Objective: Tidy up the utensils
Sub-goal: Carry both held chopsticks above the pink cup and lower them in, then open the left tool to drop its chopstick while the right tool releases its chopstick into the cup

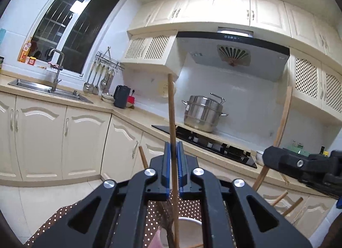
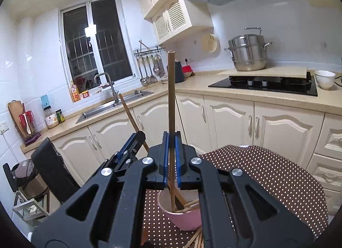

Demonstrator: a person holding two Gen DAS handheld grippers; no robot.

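Note:
My left gripper (image 1: 173, 158) is shut on a wooden chopstick (image 1: 171, 107) that stands upright, its lower end down at a cup (image 1: 188, 224). My right gripper (image 2: 171, 156) is shut on another wooden chopstick (image 2: 171, 89), also upright, its lower end inside the pink cup (image 2: 183, 218), which holds several more chopsticks. The cup stands on a brown polka-dot tablecloth (image 2: 267, 175). The right gripper shows in the left wrist view (image 1: 303, 164) at right with its chopstick (image 1: 283, 117). The left gripper shows in the right wrist view (image 2: 128, 151) with its chopstick (image 2: 130, 115).
Loose chopsticks (image 2: 197, 240) lie on the cloth by the cup. A black chair back (image 2: 53, 171) stands left of the table. Cream cabinets (image 2: 224, 119), a sink (image 2: 111, 107), a hob (image 2: 265, 84) and a steel pot (image 2: 248, 53) line the counter behind. A white bowl (image 2: 325, 79) sits beside the hob.

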